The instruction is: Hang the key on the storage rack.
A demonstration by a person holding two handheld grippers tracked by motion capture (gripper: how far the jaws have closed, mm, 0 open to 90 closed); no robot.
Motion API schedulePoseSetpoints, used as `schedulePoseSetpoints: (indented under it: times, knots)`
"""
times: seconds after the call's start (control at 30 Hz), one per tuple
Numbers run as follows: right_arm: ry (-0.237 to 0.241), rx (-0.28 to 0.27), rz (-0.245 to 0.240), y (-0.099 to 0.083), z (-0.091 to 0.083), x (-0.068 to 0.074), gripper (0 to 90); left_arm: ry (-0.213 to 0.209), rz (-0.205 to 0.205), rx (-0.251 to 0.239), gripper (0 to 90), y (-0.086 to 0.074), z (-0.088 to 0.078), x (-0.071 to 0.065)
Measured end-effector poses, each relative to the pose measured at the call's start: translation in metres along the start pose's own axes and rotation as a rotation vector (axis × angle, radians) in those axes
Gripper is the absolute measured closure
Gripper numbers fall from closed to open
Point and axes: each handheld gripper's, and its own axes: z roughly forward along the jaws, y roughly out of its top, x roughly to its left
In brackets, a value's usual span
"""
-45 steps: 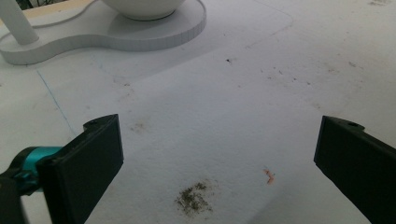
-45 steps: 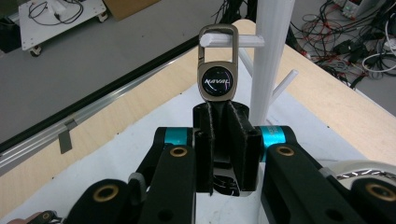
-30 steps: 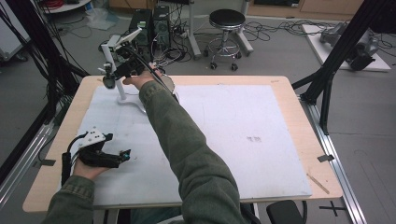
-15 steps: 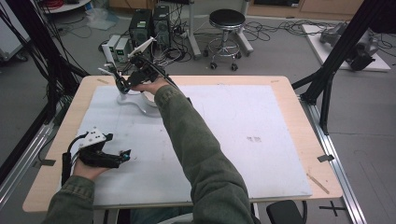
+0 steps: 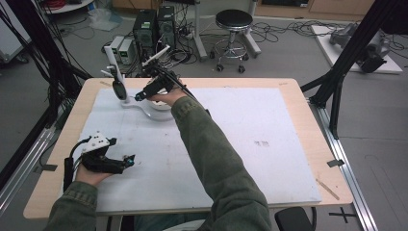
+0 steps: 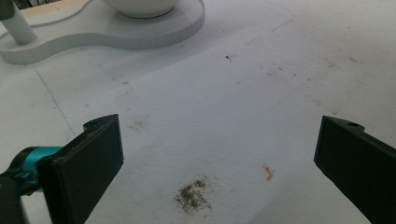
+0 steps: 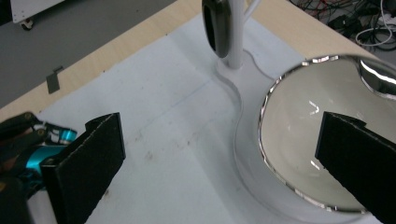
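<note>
bowl (image 7: 322,135) on white stand (image 5: 144,107), upper left of frame: right claw (image 5: 140,96) has swung from the post toward it, jaws wide; left claw (image 5: 129,161) wide, idle on bench (image 5: 288,159)

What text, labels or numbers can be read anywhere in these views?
None can be read.
A small dark mark on the white mat: too small and blurred to tell whether it is text.
The red scribble on the mat in the left gripper view: a stain or pen mark, no letters.
The bowl, its white stand and the tongs carry no visible label.
</note>
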Motion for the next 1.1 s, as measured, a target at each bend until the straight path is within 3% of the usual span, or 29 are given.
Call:
schedulePoseSetpoints:
  times: [0.27,0.53,0.87,1.1]
  knots:
    - [-0.03,-0.024,0.007,-0.029,-0.026,-0.006,0.6,0.002,0.005,0.004,1.8,0.0,0.001,-0.001]
    - [-0.041,-0.027,0.053,-0.062,-0.049,-0.018,0.6,0.003,0.008,0.013,1.8,0.0,0.001,-0.002]
    - [-0.06,-0.019,0.073,-0.094,-0.065,-0.032,0.6,-0.001,0.011,0.018,1.8,0.0,0.002,-0.002]
    - [-0.064,-0.001,0.08,-0.117,-0.068,-0.033,0.6,0.003,0.013,0.022,1.8,0.0,0.002,-0.003]
